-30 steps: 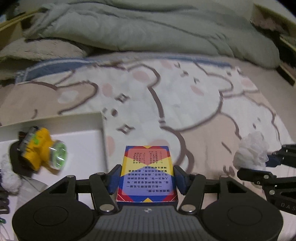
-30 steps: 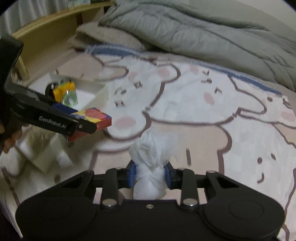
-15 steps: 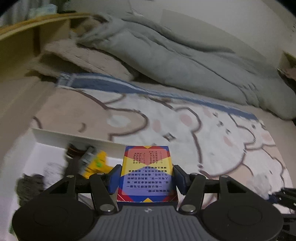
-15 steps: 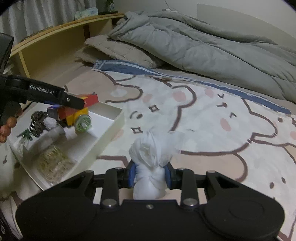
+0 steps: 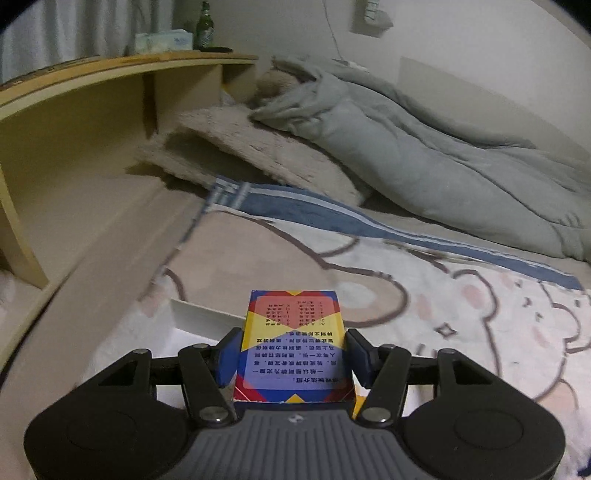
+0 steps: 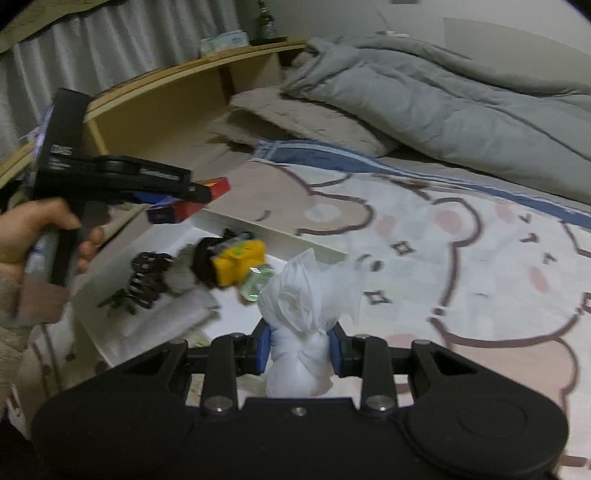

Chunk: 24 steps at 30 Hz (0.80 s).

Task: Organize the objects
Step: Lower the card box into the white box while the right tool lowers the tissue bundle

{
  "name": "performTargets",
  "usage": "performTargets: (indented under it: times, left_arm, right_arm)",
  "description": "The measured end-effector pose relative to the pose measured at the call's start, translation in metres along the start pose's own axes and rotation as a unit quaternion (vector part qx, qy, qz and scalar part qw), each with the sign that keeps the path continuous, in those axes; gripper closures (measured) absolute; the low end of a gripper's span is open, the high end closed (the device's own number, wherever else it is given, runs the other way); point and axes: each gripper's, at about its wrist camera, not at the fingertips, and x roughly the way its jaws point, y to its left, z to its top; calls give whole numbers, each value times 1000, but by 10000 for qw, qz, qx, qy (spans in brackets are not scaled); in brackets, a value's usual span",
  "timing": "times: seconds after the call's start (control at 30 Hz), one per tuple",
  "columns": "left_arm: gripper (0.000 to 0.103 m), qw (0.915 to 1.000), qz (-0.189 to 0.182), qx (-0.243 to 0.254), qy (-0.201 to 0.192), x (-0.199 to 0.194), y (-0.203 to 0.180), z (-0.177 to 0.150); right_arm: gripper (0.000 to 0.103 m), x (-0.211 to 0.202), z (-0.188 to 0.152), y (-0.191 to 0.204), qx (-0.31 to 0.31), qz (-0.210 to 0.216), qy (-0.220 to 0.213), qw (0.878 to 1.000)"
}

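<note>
My left gripper [image 5: 293,356] is shut on a red, yellow and blue card box [image 5: 293,343], its blue pads pressed on both long sides. In the right wrist view that same card box [image 6: 192,201] hangs in the left gripper [image 6: 201,194] above the far corner of a white tray [image 6: 284,236], with a hand [image 6: 33,229] on the handle. My right gripper [image 6: 299,349] is shut on a knotted white tissue bundle [image 6: 306,310], held above the tray's near right side. In the tray lie a yellow headlamp [image 6: 238,262] and a black coiled clip [image 6: 147,277].
The tray sits on a bear-print blanket [image 6: 461,258] at the bed's left edge. A wooden headboard shelf [image 5: 92,118] with a bottle [image 5: 204,27] and a tissue pack stands behind. A grey duvet [image 5: 424,158] and a beige pillow [image 5: 258,147] fill the far side.
Both grippers have swung left and risen while keeping their loads. The left view has turned from the tray to the headboard shelf; the tray has come closer in the right view.
</note>
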Motion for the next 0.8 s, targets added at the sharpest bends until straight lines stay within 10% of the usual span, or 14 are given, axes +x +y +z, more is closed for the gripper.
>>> performTargets:
  times: [0.63,0.8]
  left_arm:
    - [42,9986,470,-155,208,54,56,-9]
    - [26,9969,751,-202,89,44,66,-9]
  right_arm:
    - [70,49,7,50,149,1008,362,9941]
    - [70,58,8,52,332,1045,436,9930]
